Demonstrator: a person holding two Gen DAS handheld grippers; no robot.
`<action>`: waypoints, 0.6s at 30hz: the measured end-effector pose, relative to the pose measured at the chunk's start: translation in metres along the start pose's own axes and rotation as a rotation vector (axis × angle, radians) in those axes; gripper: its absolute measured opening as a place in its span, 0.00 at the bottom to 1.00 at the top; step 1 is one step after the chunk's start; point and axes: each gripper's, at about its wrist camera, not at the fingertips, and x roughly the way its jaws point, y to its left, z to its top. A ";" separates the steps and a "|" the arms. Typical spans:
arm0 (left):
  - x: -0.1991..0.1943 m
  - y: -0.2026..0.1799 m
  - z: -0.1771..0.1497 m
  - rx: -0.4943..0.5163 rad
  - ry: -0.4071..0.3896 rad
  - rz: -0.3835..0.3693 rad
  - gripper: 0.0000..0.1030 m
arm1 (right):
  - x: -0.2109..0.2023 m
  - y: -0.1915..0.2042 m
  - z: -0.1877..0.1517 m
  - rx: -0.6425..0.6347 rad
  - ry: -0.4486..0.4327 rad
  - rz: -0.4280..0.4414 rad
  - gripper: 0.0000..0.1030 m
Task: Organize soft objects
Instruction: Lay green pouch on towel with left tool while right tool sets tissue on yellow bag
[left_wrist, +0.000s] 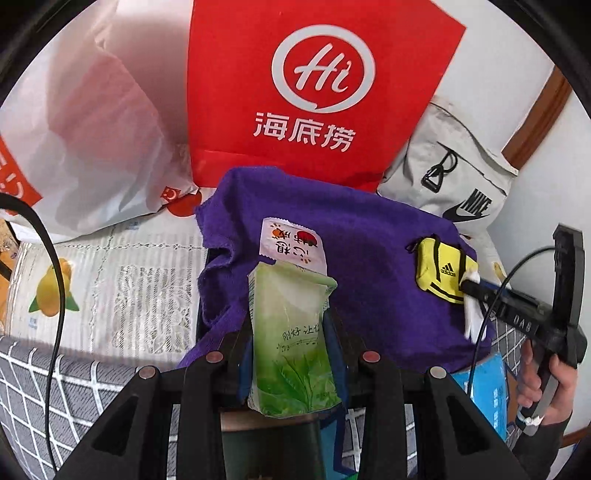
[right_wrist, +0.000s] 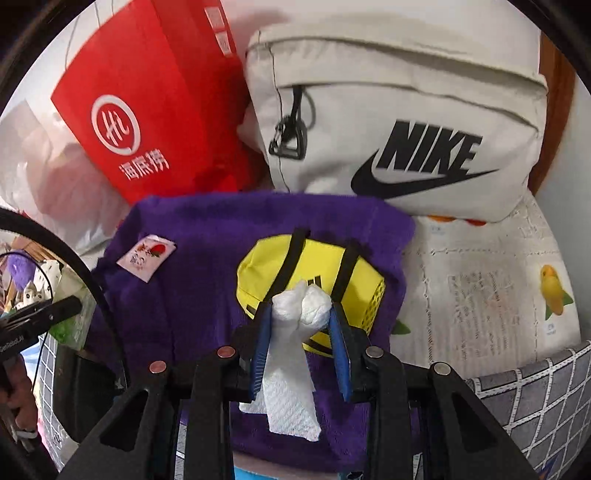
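A purple towel (left_wrist: 369, 258) (right_wrist: 207, 266) lies draped over a box. On it rest a small yellow pouch (left_wrist: 441, 271) (right_wrist: 317, 269) with black straps and a pink-and-white sachet (left_wrist: 291, 243) (right_wrist: 147, 256). My left gripper (left_wrist: 290, 332) is shut on a green tissue pack (left_wrist: 291, 347), held above the towel's near edge. My right gripper (right_wrist: 301, 314) is shut on a crumpled white paper towel (right_wrist: 291, 369), just over the yellow pouch. In the left wrist view the right gripper (left_wrist: 476, 284) comes in from the right, held by a hand (left_wrist: 554, 384).
Behind the towel stand a red paper bag (left_wrist: 317, 92) (right_wrist: 147, 110), a white plastic bag (left_wrist: 92, 140) and a beige Nike bag (left_wrist: 454, 173) (right_wrist: 406, 122). A patterned cloth with fruit prints (left_wrist: 122, 280) (right_wrist: 480, 295) covers the surface. A grey checked fabric (left_wrist: 55, 387) (right_wrist: 535, 398) lies nearest me.
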 end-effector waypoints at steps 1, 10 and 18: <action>0.004 0.000 0.003 0.000 0.005 0.009 0.32 | 0.003 0.000 -0.001 -0.005 0.012 -0.008 0.31; 0.034 -0.010 0.017 0.011 0.065 0.033 0.32 | 0.019 0.005 -0.003 -0.065 0.093 0.011 0.46; 0.053 -0.013 0.023 0.013 0.112 0.060 0.33 | -0.003 0.009 -0.004 -0.095 0.020 0.023 0.63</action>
